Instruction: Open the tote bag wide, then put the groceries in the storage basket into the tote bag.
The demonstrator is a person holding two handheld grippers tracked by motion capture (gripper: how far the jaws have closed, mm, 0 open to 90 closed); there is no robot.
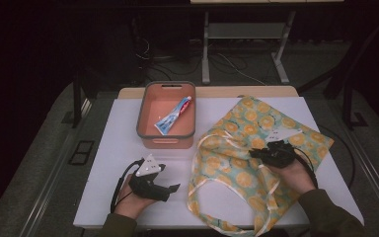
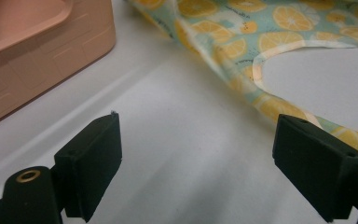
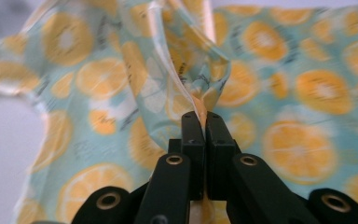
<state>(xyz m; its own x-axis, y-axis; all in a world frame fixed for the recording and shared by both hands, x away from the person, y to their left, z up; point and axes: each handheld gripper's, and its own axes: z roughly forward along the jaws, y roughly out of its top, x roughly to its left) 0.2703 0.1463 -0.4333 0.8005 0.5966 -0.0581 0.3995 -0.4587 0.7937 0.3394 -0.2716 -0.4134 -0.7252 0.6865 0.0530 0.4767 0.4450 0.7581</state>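
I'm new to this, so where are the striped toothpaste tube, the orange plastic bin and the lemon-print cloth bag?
toothpaste tube (image 1: pixel 173 116), high view, mid-body.
orange plastic bin (image 1: pixel 167 142), high view, front wall.
lemon-print cloth bag (image 1: pixel 256 114), high view, upper panel.

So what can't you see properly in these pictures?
- Inside the bag: high view, its own cloth covers it.
- Writing on the toothpaste in the bin: high view, too small.
- The bin: left gripper view, cut off by the top and left edges.
- The bag's edge inside the right gripper: right gripper view, hidden between the shut jaws.
- Floor beyond the table: high view, too dark.
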